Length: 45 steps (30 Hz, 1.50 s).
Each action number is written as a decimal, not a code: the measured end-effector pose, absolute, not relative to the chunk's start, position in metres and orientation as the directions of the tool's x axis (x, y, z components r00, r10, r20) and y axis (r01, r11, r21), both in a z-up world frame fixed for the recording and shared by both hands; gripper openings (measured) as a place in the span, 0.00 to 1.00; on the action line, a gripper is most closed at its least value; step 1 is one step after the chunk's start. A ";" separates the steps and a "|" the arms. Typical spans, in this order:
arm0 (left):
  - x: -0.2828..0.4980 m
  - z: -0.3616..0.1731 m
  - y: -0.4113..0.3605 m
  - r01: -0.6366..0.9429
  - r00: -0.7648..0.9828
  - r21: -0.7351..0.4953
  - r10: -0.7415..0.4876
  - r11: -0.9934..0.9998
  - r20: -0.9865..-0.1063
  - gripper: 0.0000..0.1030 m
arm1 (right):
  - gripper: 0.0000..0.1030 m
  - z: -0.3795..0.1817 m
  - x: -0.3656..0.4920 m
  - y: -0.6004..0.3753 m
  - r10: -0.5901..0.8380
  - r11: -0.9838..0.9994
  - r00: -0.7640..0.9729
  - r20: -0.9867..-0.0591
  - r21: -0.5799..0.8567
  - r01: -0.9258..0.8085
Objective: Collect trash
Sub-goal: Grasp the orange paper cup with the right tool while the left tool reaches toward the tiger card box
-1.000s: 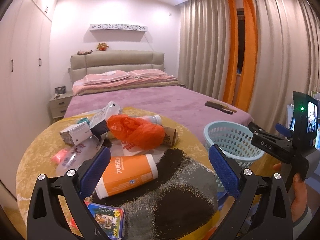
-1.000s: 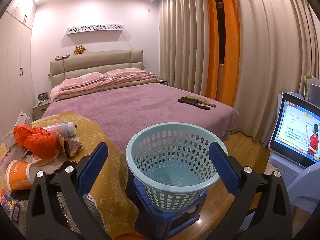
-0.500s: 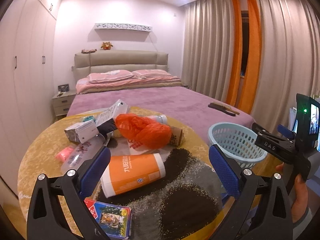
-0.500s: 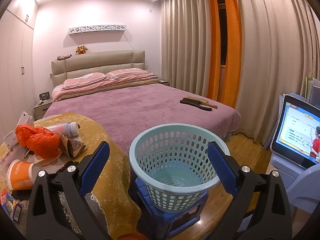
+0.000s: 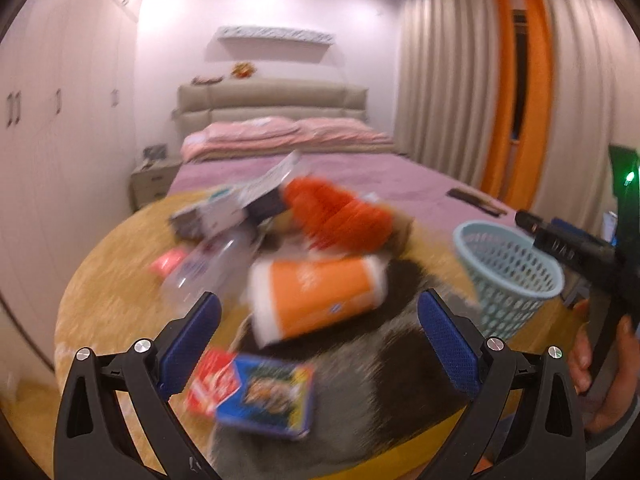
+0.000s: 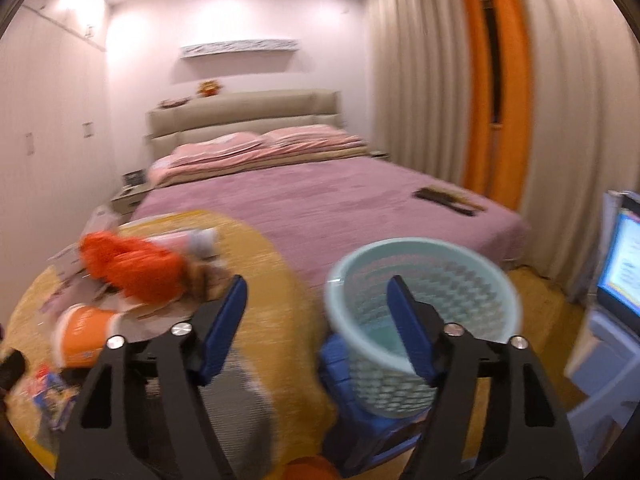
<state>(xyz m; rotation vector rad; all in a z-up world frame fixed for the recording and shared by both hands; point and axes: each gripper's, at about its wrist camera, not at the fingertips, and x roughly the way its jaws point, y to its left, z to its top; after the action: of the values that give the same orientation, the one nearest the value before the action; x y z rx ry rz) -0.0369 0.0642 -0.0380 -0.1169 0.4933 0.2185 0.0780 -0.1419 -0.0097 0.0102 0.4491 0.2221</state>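
Your right tool [image 6: 316, 320], empty, is closing just beside the pale blue mesh plastic basket [image 6: 424, 320], while your left tool [image 5: 318, 334], wide open and empty, has dipped toward the orange-and-white paper cup [image 5: 316, 296] lying left of that basket, likely the first trash.

At frame centre of the left wrist view we see an orange-and-white paper cup [image 5: 316, 292] lying on the round yellow-covered table [image 5: 100, 292]; behind it sits a crumpled orange plastic bag [image 5: 340, 216], below it a flat printed packet [image 5: 256, 392], and at right the pale blue perforated plastic basket [image 5: 508, 272].
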 end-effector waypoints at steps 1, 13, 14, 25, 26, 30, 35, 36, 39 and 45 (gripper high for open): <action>-0.038 -0.043 0.069 -0.248 0.849 -0.062 0.186 0.967 -0.495 0.93 | 0.61 -0.011 0.079 -0.133 0.257 0.965 0.861 -0.438 0.073 -0.251; -0.032 -0.079 0.077 -0.281 0.738 0.074 0.265 0.957 -0.620 0.93 | 0.61 -0.032 0.103 -0.006 0.565 0.776 0.598 -0.568 0.122 -0.618; -0.033 -0.081 0.078 -0.283 0.728 0.081 0.269 0.956 -0.631 0.93 | 0.61 -0.035 0.107 0.002 0.576 0.763 0.571 -0.585 0.134 -0.632; -0.068 -0.090 0.126 -0.343 0.684 -0.006 0.245 0.939 -0.687 0.82 | 0.61 -0.064 0.096 0.022 0.650 0.668 0.370 -0.664 0.266 -0.695; -0.073 -0.090 0.132 -0.360 0.681 -0.011 0.255 0.933 -0.686 0.82 | 0.61 -0.066 0.091 0.023 0.653 0.661 0.360 -0.667 0.268 -0.701; -0.092 -0.090 0.163 -0.447 0.657 -0.033 0.303 0.894 -0.690 0.81 | 0.61 -0.067 0.068 0.026 0.672 0.623 0.312 -0.672 0.284 -0.729; -0.108 -0.078 0.187 -0.484 0.677 -0.107 0.294 0.869 -0.674 0.81 | 0.61 -0.060 0.038 0.027 0.688 0.566 0.279 -0.669 0.255 -0.784; -0.109 -0.074 0.185 -0.469 0.689 -0.121 0.276 0.875 -0.671 0.81 | 0.61 -0.058 0.035 0.022 0.678 0.575 0.298 -0.672 0.233 -0.784; -0.104 -0.070 0.176 -0.405 0.718 -0.164 0.202 0.900 -0.666 0.82 | 0.62 -0.050 0.037 0.010 0.672 0.593 0.346 -0.655 0.195 -0.781; -0.077 -0.081 0.142 -0.297 0.709 -0.153 0.110 0.942 -0.697 0.83 | 0.81 -0.046 0.062 0.025 0.652 0.558 0.373 -0.660 0.084 -0.825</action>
<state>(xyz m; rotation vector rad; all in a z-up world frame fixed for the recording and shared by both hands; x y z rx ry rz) -0.0773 0.1419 -0.0812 -0.2638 0.7510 0.2293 0.0618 0.0250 -0.0464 -0.2792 0.7054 0.9616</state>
